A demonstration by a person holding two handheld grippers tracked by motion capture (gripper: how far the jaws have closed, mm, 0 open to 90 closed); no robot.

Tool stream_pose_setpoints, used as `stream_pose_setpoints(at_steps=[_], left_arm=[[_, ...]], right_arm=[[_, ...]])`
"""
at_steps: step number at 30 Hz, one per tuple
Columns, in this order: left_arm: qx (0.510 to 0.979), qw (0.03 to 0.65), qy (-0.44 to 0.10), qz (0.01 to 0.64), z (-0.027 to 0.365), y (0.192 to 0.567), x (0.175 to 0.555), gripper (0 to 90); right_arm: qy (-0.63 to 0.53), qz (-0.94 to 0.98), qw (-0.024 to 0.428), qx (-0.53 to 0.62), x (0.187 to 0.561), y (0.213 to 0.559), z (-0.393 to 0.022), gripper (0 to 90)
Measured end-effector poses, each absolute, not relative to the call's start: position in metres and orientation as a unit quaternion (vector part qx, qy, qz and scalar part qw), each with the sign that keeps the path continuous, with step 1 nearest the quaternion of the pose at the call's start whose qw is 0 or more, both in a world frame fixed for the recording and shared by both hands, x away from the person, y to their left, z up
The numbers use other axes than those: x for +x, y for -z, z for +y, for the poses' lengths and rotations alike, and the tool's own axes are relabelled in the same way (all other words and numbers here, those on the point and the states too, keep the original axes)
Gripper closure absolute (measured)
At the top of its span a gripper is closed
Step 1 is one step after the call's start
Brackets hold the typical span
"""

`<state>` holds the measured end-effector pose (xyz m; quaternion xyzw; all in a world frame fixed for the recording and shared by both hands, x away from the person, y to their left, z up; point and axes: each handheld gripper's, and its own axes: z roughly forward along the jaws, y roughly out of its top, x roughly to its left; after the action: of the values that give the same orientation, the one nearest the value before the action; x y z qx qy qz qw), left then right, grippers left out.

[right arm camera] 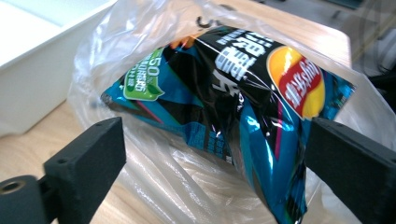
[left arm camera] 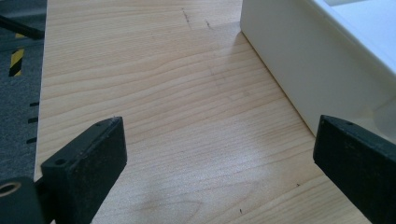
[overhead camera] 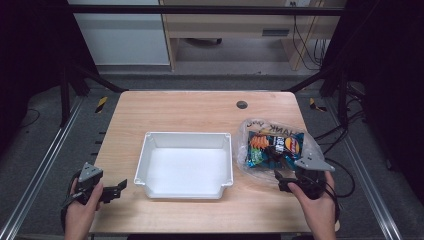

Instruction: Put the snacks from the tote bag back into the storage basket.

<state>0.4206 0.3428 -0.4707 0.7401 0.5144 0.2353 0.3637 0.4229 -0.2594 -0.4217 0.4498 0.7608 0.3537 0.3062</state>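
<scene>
Right gripper view puts your right claw (right arm camera: 212,182) wide open with nothing in it, the clear plastic bag (right arm camera: 154,186) crumpled directly under and between its jaws and the blue-and-black chip packet (right arm camera: 233,112) just ahead inside that bag. I judge the step in hand to be taking hold of the bag or the packet, most likely to move snacks to the white tray (overhead camera: 185,167), which sits beyond the claw's left jaw. Come in low, close on the packet's puffed body through the film rather than on loose film alone, and squeeze gently so the packet does not slip or burst. Your left claw (overhead camera: 116,190) is also spread wide and empty, low over the bare table (left arm camera: 163,93), the tray's wall (left arm camera: 289,60) just ahead of its right jaw
</scene>
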Motion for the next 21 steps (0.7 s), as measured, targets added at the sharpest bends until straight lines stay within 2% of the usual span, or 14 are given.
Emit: stream_pose_setpoints(at_steps=[6, 9, 21], left_arm=[[0.740, 0.365, -0.236, 0.513, 0.343, 0.470, 0.420, 2.6], [0.742, 0.364, -0.237, 0.511, 0.342, 0.470, 0.420, 2.5], [0.744, 0.364, -0.239, 0.507, 0.341, 0.469, 0.419, 2.5]], right_arm=[[-0.332, 0.788, 0.291, 0.429, 0.436, 0.407, -0.257, 5.0], [-0.325, 0.793, 0.299, 0.420, 0.444, 0.400, -0.256, 4.9], [-0.306, 0.823, 0.255, 0.405, 0.474, 0.394, -0.259, 5.7]])
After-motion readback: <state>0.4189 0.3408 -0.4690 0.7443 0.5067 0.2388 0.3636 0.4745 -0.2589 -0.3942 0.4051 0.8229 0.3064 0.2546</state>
